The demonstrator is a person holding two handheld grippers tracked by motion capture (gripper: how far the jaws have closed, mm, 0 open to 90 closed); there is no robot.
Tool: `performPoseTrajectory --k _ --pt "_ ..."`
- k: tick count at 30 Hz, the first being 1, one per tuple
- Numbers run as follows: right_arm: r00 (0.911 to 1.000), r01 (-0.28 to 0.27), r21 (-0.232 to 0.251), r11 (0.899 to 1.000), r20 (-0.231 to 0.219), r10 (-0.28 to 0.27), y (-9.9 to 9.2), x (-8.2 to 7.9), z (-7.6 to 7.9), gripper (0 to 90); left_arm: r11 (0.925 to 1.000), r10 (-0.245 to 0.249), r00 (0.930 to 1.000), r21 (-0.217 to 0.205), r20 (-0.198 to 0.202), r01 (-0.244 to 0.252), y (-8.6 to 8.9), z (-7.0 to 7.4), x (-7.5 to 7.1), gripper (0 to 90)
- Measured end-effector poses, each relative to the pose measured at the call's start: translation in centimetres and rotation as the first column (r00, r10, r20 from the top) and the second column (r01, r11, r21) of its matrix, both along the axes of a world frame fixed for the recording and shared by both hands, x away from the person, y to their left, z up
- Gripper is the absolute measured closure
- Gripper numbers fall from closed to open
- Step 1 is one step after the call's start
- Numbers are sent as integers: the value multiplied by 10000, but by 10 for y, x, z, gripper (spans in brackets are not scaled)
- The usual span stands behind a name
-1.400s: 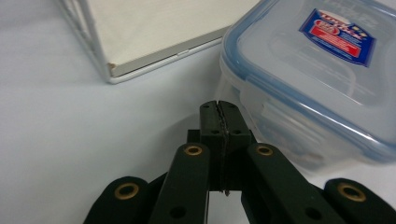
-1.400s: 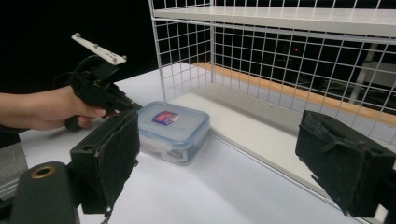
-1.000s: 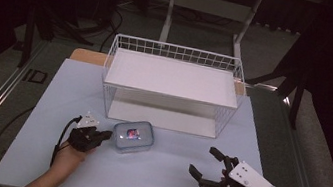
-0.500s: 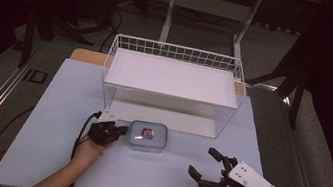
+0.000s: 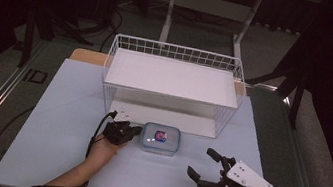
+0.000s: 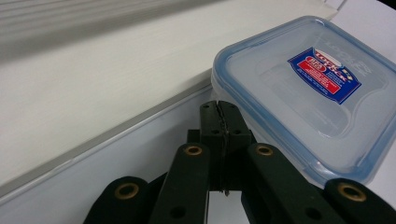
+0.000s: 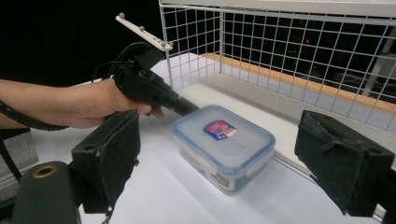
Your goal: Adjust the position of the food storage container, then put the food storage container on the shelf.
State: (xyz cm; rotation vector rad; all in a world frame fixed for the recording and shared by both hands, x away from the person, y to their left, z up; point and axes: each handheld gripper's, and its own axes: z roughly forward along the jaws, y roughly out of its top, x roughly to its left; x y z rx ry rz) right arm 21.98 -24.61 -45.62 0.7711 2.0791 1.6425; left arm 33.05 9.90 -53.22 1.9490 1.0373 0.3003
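A clear plastic container [image 5: 161,138] with a blue-rimmed lid and a red and blue label lies flat on the white table, just in front of the wire rack. My left gripper [image 5: 135,130] is shut with nothing between its jaws, and its tips rest against the container's left side. In the left gripper view the closed tips [image 6: 219,109] meet the container [image 6: 303,93] at its rim. My right gripper [image 5: 200,162] stands open near the front edge, to the right of the container and apart from it. In the right gripper view its pads [image 7: 112,154] stand wide apart, with the container [image 7: 224,144] and the left gripper [image 7: 187,107] beyond them.
A white wire rack [image 5: 176,50] with a flat white shelf stands at the back of the table [image 5: 66,108]. Its low white base [image 6: 93,93] runs close behind the container. Beyond the table are dark floor and stand legs.
My left hand has moved right with its gripper shut, and the container has slid right ahead of it. The right gripper has not moved.
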Motion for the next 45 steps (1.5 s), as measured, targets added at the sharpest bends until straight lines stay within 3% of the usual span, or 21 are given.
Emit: performPoseTrajectory --k 10,13,18,21,24,25,26,27,29,31,32,33,34,35,37,40,41,43,45 --pt "10000 34 14 10000 -19 -34 -4 2 0 144 9980 -631 9979 -8 -118 631 -27 -2 -4 900" --pt "10000 62 29 10000 -13 -62 -4 3 0 144 9983 -584 9982 16 -139 585 -33 -1 -3 900" --pt "10000 3 -108 9999 -2 -3 -3 3 0 144 9982 -590 9980 -119 -206 588 -34 5 -2 900" --pt "9999 -154 -146 9998 45 154 -3 3 -1 144 9975 -664 9978 -228 -7 664 -29 15 -13 900" --pt "9999 -107 -232 9997 -76 105 -2 5 -3 143 9928 -938 9955 -742 122 945 -20 26 -24 762" --pt "9999 -107 -232 9997 -76 105 -2 5 -3 143 9928 -938 9955 -742 122 945 -20 26 -24 679" --pt "9991 -396 -208 9990 -139 393 -1 5 -4 136 9886 -1107 9936 -1001 232 1125 -15 32 -30 532" --pt "9991 -396 -208 9990 -139 393 -1 5 -4 136 9870 -1127 9931 -1119 328 1157 -13 36 -34 532" --pt "9988 -480 -313 9984 -106 477 1 4 -3 132 9806 -1282 9890 -1396 738 1375 -7 42 -42 408" --pt "9988 -479 -413 9980 18 480 2 2 -2 131 9767 -1416 9866 -1508 806 1525 -6 45 -45 230" --pt "9988 -479 -413 9980 18 480 2 2 -2 131 9765 -1440 9858 -1491 858 1556 -4 50 -50 230" --pt "9986 -527 -528 9972 57 531 2 2 -1 131 9692 -1737 9812 -1619 837 1854 -3 52 -52 95" --pt "9987 -500 -564 9972 19 502 2 2 -1 129 9615 -1908 9777 -1840 876 2041 0 55 -55 57" --pt "9994 -354 -588 9976 -65 350 1 3 -2 132 9609 -1842 9781 -1918 969 1999 2 56 -57 22" --pt "9993 -351 -663 9972 -136 343 0 4 -2 136 9577 -1806 9777 -2074 1072 1996 4 58 -59 22" --pt "9998 -179 -944 9954 -76 173 1 4 0 145 9429 -2062 9725 -2438 1084 2271 5 62 -61 22" --pt "9997 -191 -993 9949 -177 174 1 5 1 146 9342 -2241 9687 -2596 1071 2448 5 63 -61 22" --pt "9999 -121 -794 9968 -124 112 3 6 1 163 9292 -2371 9656 -2650 1068 2575 5 64 -60 22" --pt "9985 -41 -1130 9936 -543 -21 6 10 2 175 9240 -2529 9626 -2707 975 2702 5 65 -58 22"
